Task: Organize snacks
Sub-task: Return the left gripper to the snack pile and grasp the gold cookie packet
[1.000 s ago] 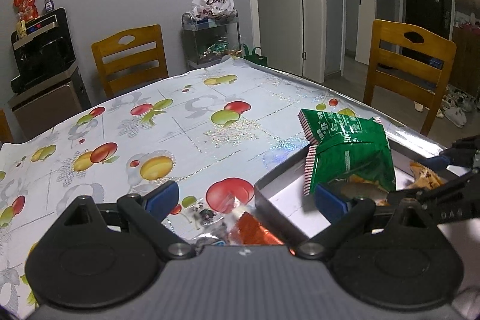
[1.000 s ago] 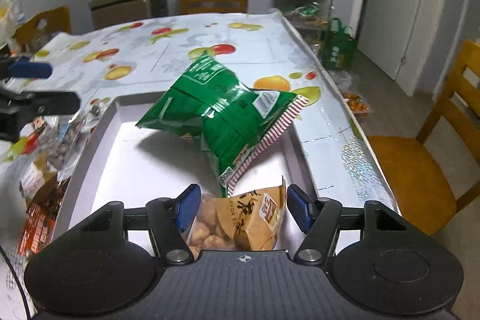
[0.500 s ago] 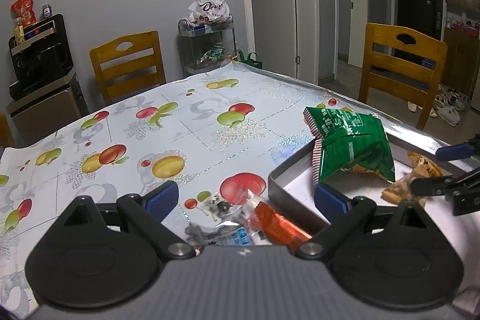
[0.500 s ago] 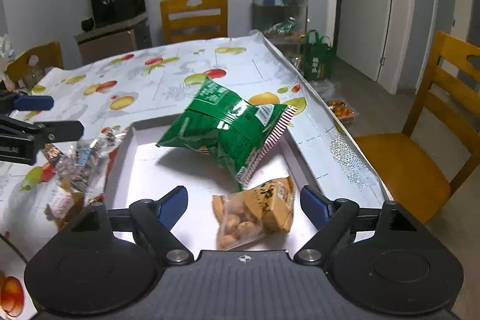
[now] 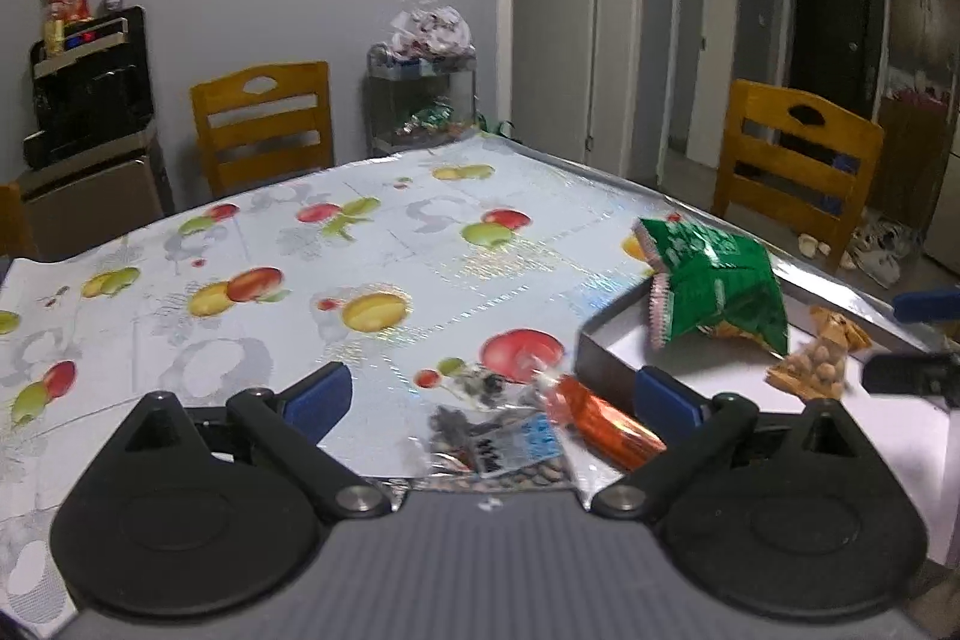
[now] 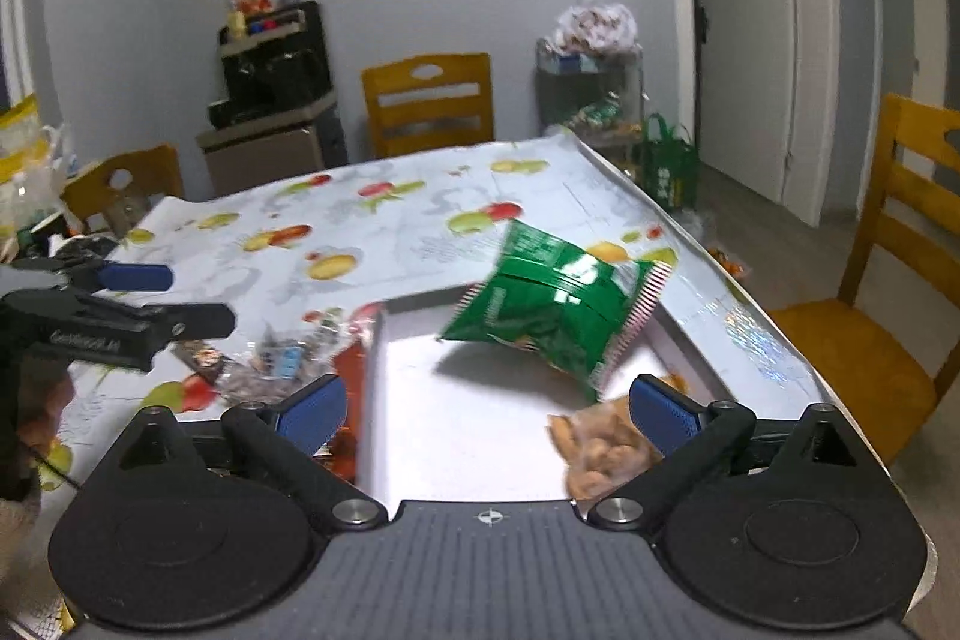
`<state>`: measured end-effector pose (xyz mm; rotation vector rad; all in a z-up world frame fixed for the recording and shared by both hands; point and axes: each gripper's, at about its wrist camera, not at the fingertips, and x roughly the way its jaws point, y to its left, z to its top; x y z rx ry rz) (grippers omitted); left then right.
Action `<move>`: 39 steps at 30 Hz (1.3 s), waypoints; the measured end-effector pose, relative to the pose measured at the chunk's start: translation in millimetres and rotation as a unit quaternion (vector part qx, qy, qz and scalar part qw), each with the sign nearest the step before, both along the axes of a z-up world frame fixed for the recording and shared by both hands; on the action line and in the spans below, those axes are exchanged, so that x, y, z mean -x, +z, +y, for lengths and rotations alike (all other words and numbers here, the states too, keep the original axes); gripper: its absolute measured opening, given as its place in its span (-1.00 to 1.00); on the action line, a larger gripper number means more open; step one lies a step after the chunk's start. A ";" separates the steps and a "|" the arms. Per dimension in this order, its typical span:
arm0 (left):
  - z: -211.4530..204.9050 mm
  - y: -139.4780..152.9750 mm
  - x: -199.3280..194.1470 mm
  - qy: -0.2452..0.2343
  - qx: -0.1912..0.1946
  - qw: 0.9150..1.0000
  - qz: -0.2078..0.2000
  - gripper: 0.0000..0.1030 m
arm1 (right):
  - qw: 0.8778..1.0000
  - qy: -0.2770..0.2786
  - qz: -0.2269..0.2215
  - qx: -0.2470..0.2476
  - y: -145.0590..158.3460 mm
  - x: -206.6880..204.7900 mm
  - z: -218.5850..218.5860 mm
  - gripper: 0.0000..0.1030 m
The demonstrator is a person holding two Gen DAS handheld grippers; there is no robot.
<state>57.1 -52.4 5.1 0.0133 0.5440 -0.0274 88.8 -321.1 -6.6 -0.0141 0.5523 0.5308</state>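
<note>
A shallow grey box (image 6: 420, 304) with a white floor sits on the table. A green snack bag (image 6: 558, 310) leans on its far rim, and a clear bag of brown nuts (image 6: 600, 448) lies inside. They also show in the left wrist view: green bag (image 5: 714, 292), nut bag (image 5: 816, 364), box (image 5: 606, 352). An orange packet (image 5: 606, 418) and a clear packet with dark bits (image 5: 498, 442) lie on the table left of the box. My left gripper (image 5: 492, 394) is open above those packets. My right gripper (image 6: 486, 406) is open and empty above the box.
The table carries a fruit-print cloth (image 5: 300, 280). Wooden chairs stand at the far side (image 5: 264, 124) and at the right (image 5: 798, 160). A rack with bagged snacks (image 5: 426, 100) and a black appliance on a cabinet (image 5: 90, 82) stand by the wall.
My right gripper let go of the nut bag, opened wide and drew back and up. My left gripper also pulled back, so the loose packets come into view between its fingers.
</note>
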 end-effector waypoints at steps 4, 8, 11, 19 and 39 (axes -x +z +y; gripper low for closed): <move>8.7 -0.8 5.3 0.000 0.000 1.000 -0.006 0.97 | 0.999 0.036 -0.007 0.008 -1.5 17.6 18.0 0.99; 16.4 -12.1 18.1 -0.016 0.014 0.999 -0.042 0.98 | 0.997 0.071 -0.012 0.025 -5.6 36.9 37.7 0.99; 21.7 -23.1 19.1 -0.024 0.030 0.999 -0.034 0.98 | 0.995 0.091 0.001 0.029 -12.2 49.1 51.6 0.99; 16.8 -50.5 16.7 -0.035 0.032 0.999 0.015 0.98 | 0.997 0.076 -0.005 0.034 -33.5 67.8 77.8 0.98; -14.5 -73.7 6.5 -0.089 0.022 0.995 0.042 0.98 | 0.995 0.069 0.025 0.060 -58.1 61.2 98.0 0.97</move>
